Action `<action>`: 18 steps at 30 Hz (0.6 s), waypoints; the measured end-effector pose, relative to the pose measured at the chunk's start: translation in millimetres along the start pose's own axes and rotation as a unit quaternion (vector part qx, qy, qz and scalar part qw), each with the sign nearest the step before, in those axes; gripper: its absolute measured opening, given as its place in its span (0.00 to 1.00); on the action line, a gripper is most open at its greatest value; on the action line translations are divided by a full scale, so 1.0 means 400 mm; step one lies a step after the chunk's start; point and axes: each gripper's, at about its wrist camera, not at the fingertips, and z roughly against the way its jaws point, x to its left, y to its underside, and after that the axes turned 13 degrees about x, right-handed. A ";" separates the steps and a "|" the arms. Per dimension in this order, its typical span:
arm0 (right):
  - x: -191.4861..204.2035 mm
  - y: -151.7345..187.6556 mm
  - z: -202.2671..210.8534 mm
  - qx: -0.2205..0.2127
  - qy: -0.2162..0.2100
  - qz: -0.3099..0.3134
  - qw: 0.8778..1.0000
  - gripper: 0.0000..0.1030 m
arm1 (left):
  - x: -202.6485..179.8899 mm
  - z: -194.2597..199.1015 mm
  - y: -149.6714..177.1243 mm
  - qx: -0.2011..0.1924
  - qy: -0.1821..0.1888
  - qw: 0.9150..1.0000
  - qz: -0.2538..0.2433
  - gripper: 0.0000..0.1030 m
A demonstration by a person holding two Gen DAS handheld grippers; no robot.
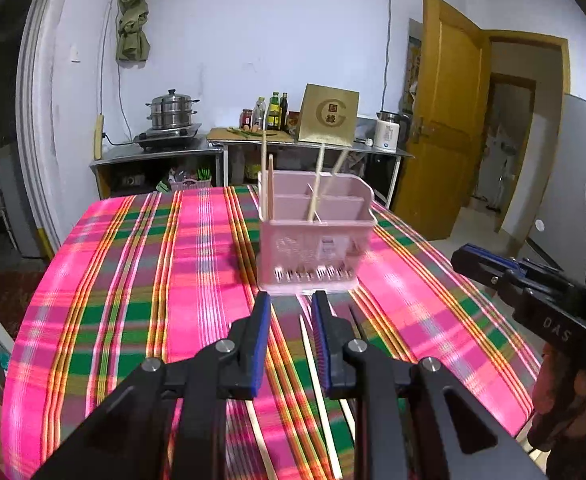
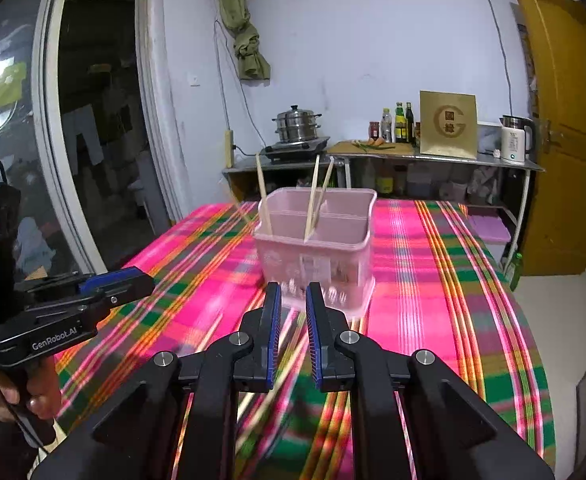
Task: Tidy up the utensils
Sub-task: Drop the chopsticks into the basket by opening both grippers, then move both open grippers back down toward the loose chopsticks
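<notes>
A pink utensil holder [image 1: 315,232] with several compartments stands on the plaid tablecloth [image 1: 141,280]; several wooden chopsticks [image 1: 316,184] stand in it. It also shows in the right wrist view [image 2: 315,248]. More chopsticks [image 1: 315,376] lie loose on the cloth under and in front of my left gripper [image 1: 291,300], which is open and empty, just short of the holder. My right gripper [image 2: 293,290] is open and empty, also just before the holder, over blurred loose chopsticks [image 2: 277,376]. Each gripper shows at the edge of the other's view [image 1: 505,276] [image 2: 93,288].
A steel counter [image 1: 173,152] at the back carries a steamer pot [image 1: 172,110], bottles [image 1: 271,110], a gold box [image 1: 329,116] and a white kettle [image 1: 387,132]. A yellow door [image 1: 445,120] stands open on the right. The table edge drops off at the left and right.
</notes>
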 end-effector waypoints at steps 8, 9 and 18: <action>0.005 0.084 0.038 0.006 -0.005 -0.013 1.000 0.13 | -0.022 0.041 0.077 -0.008 -0.007 1.000 0.004 0.21; 0.005 0.091 0.044 0.005 -0.006 -0.015 1.000 0.13 | -0.021 0.045 0.082 -0.009 -0.007 1.000 0.006 0.21; 0.028 0.144 0.059 0.015 -0.006 -0.012 1.000 0.24 | -0.021 0.059 0.149 -0.009 -0.017 1.000 0.015 0.21</action>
